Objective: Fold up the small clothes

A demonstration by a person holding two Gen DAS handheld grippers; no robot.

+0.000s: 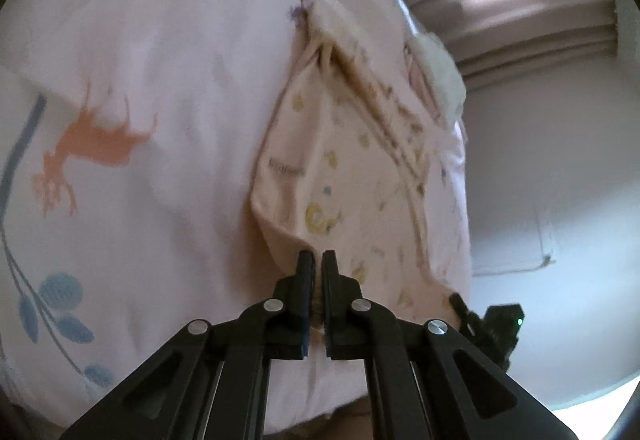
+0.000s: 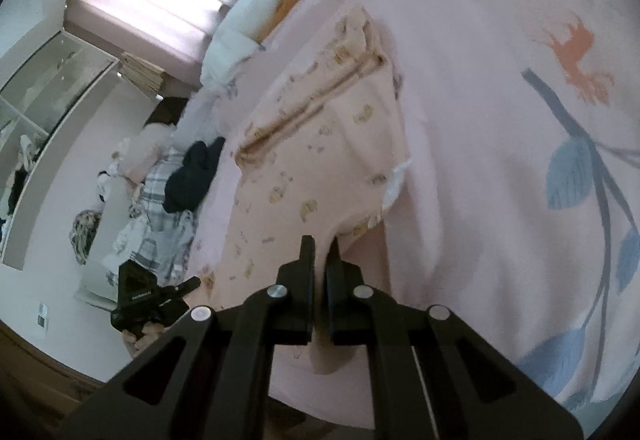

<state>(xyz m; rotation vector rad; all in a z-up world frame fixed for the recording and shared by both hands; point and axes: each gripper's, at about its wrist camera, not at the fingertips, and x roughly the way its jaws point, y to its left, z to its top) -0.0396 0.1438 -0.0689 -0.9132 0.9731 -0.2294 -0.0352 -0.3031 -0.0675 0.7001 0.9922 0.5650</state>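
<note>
The small printed garment [image 1: 352, 168] lies spread on the bed [image 1: 168, 88], over a pink sheet with leaf and animal prints. The left hand-held gripper [image 1: 316, 260] is clenched on the near edge of the cloth, and the right hand-held gripper [image 2: 322, 246] is clenched on the near edge at the other side, with fabric pinched between each pair of fingers.

The likely step is carrying this near edge over to make a fold. Each grip takes only a thin bite of hem, so the cloth could slip out on one side and leave the fold crooked. The sheet beneath could also be caught and dragged along.

The right wrist view alone shows a pile of other clothes [image 2: 176, 176] at the far side of the bed; the left wrist view alone shows the garment's printed label.
</note>
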